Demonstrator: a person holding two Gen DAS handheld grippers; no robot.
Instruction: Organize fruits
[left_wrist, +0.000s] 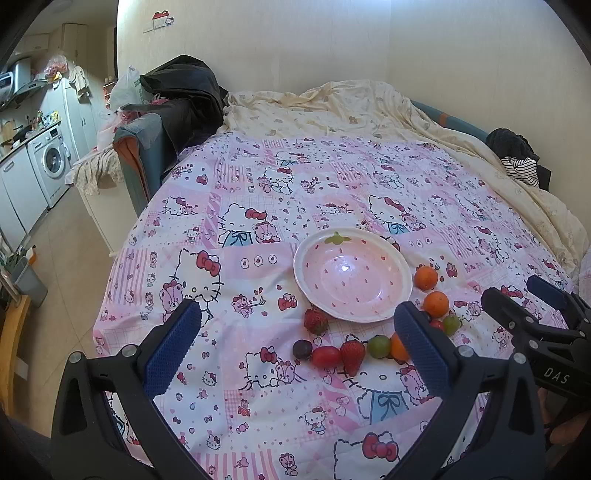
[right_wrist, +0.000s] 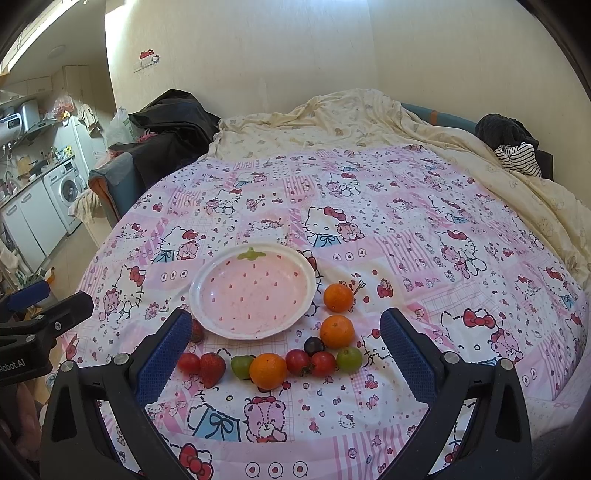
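Pink cartoon-print bedding (right_wrist: 406, 221) serves as the work surface, with the strawberry-patterned plate (right_wrist: 207, 291) lying flat and bare, its green stem mark pointing away toward the wall. Fruit curves around the plate's near and right rim, likely staged for loading: oranges (right_wrist: 268, 370), strawberries (right_wrist: 212, 368), green grapes (right_wrist: 349, 359), cherry tomatoes (right_wrist: 322, 363). Both the left gripper (left_wrist: 299, 343) and the right gripper (right_wrist: 282, 343) hover spread wide, grasping nothing.

A bed (right_wrist: 406, 192) spread with a pink cartoon-cat quilt (right_wrist: 369, 236) carries a strawberry-patterned plate (right_wrist: 207, 284) and loose fruit lying directly on the fabric: three oranges (right_wrist: 337, 331), two strawberries (right_wrist: 212, 367), green grapes (right_wrist: 348, 359), a dark grape (right_wrist: 313, 345) and cherry tomatoes (right_wrist: 322, 363), all just beside the plate. A rumpled cream sheet (right_wrist: 351, 114) lies beyond the quilt.
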